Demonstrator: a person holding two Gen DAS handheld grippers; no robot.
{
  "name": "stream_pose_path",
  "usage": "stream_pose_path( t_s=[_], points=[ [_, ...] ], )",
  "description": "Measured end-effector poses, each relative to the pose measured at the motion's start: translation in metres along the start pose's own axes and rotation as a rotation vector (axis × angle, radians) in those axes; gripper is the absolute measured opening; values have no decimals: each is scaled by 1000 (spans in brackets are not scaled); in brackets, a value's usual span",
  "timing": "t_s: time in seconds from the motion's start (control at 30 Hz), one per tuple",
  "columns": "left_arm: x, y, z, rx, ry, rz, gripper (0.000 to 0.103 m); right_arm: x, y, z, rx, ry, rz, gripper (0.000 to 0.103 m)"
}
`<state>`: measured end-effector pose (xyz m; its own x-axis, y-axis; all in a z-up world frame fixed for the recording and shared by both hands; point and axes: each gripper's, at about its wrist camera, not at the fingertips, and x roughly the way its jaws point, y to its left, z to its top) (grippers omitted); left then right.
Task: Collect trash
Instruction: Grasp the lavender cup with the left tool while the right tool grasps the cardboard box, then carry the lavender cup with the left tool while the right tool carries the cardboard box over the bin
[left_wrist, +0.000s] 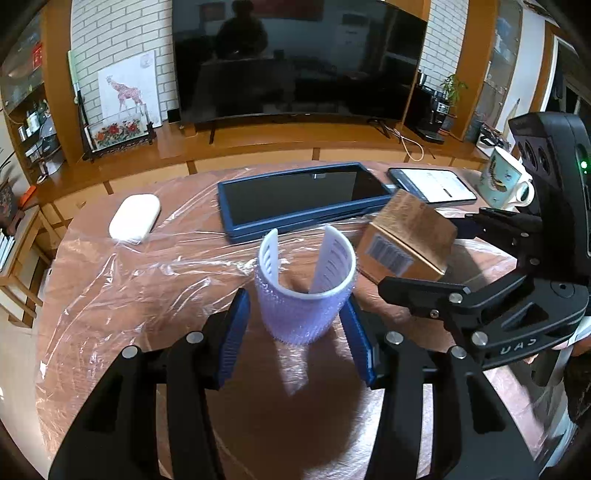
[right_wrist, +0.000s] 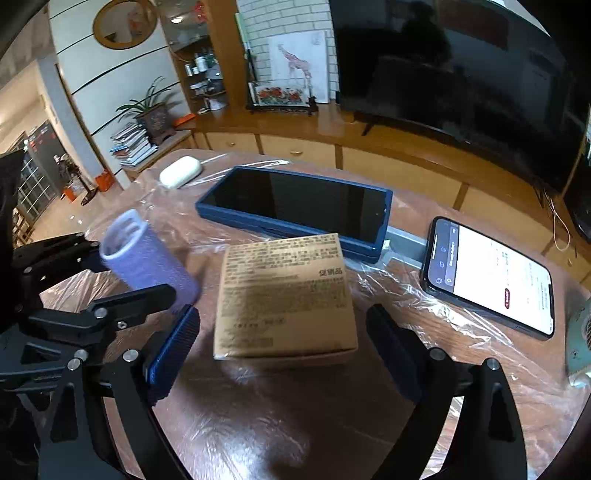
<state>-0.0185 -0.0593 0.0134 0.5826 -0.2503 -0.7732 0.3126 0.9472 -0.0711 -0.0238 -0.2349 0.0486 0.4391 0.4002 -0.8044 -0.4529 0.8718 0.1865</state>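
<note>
A purple mesh hair roller (left_wrist: 303, 306) with a white inner frame stands upright between the blue pads of my left gripper (left_wrist: 295, 301). Both pads touch its sides, so that gripper is shut on it. In the right wrist view the same roller (right_wrist: 147, 262) leans at the left between the left gripper's black fingers. A brown cardboard box (right_wrist: 284, 295) with printed text lies on the table between the pads of my right gripper (right_wrist: 284, 314). A small gap shows on each side of the box, so the right gripper is open. In the left wrist view the box (left_wrist: 406, 240) sits just right of the roller.
Clear plastic film (left_wrist: 110, 295) covers the round brown table. A blue-cased tablet (left_wrist: 303, 195) lies behind the roller and box, and a lit phone (right_wrist: 491, 277) lies to the right. A white oval case (left_wrist: 135, 216) sits far left, a mug (left_wrist: 506, 181) far right.
</note>
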Motion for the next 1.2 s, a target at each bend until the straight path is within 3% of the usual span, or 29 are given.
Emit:
stream_pose_path(
  t_s=[0.07, 0.13, 0.6, 1.2],
  points=[
    [1, 0, 0, -2, 3, -2, 51, 3, -1, 0, 17, 9, -23, 64],
    [2, -1, 0, 5, 5, -3, 44, 2, -3, -1, 37, 8, -28, 59],
    [-17, -16, -3, 13, -25, -10, 44, -33, -7, -28, 161, -29, 64, 58],
    [-49, -52, -24, 28, -29, -51, 44, -87, -7, -75, 230, -46, 70, 58]
  ],
)
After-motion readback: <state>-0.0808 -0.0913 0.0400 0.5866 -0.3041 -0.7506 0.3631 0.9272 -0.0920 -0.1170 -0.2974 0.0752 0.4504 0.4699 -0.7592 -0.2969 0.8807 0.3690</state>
